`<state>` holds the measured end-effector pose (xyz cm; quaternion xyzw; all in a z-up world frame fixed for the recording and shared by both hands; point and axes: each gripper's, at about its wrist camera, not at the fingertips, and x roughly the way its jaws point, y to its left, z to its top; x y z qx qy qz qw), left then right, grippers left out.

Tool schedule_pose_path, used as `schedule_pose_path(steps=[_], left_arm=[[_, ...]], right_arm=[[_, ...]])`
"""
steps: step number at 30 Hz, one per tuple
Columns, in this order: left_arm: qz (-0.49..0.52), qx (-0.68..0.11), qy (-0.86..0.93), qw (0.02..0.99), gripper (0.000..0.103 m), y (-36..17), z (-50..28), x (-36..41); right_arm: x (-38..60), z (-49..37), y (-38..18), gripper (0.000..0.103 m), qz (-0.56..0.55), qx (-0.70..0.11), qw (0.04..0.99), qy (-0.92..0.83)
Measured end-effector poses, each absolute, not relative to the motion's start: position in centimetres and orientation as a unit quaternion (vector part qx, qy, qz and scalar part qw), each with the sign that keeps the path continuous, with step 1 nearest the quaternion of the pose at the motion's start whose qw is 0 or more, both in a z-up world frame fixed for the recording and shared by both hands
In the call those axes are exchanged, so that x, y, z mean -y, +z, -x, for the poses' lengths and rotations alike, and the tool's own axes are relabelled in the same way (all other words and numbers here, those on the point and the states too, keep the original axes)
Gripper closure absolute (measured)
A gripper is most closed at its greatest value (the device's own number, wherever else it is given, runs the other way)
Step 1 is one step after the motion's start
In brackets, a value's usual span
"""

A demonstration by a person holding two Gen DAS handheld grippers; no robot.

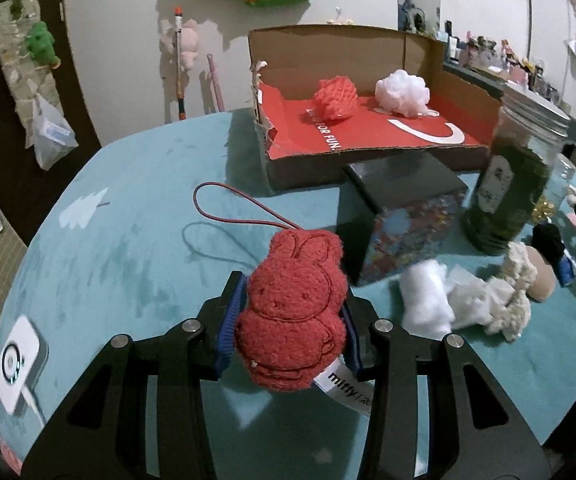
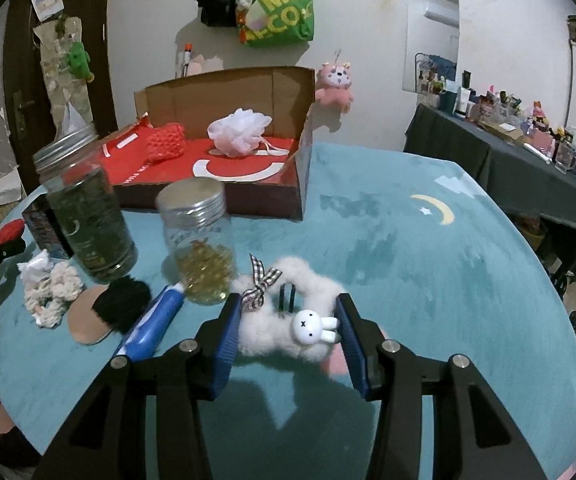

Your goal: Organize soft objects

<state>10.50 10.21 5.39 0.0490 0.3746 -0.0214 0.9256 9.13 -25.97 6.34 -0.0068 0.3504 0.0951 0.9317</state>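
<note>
My left gripper (image 1: 290, 312) is shut on a red plush rabbit (image 1: 294, 308) with a red cord and a white label, held above the teal table. My right gripper (image 2: 288, 320) is shut on a white fluffy scrunchie (image 2: 283, 320) with a checked bow and a small rabbit face. The cardboard box (image 1: 279, 168) with a red lining stands at the back and holds a red mesh ball (image 1: 336, 96) and a white puff (image 1: 402, 92). The box (image 2: 300, 184) also shows in the right wrist view.
A black cube box (image 1: 400, 216), a jar of green stuff (image 1: 508, 184) and white cotton pieces (image 1: 460, 300) lie right of my left gripper. In the right wrist view stand two jars (image 2: 87, 216) (image 2: 199, 240), a blue tube (image 2: 151, 324), a black puff (image 2: 121, 304) and a knitted scrunchie (image 2: 53, 292).
</note>
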Motion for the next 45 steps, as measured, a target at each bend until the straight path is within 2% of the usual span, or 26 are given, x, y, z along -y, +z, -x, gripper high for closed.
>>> schedule_pose_path(steps=[18,33,45], left_arm=[[-0.112,-0.380,-0.089,0.914,0.063,6.6,-16.6,-11.2],[-0.133,-0.366,-0.120,0.913,0.063,8.5,-18.9,-11.2],[-0.173,-0.357,-0.148,0.906,0.063,10.3,-20.9,-9.4]], right_arm=[[25.9,-16.1,7.3,0.054,0.031,-0.402,0.904,0.143],[25.8,-18.1,9.9,0.054,0.044,-0.394,0.899,0.186],[23.3,-19.3,11.6,0.054,0.114,-0.378,0.892,0.221]])
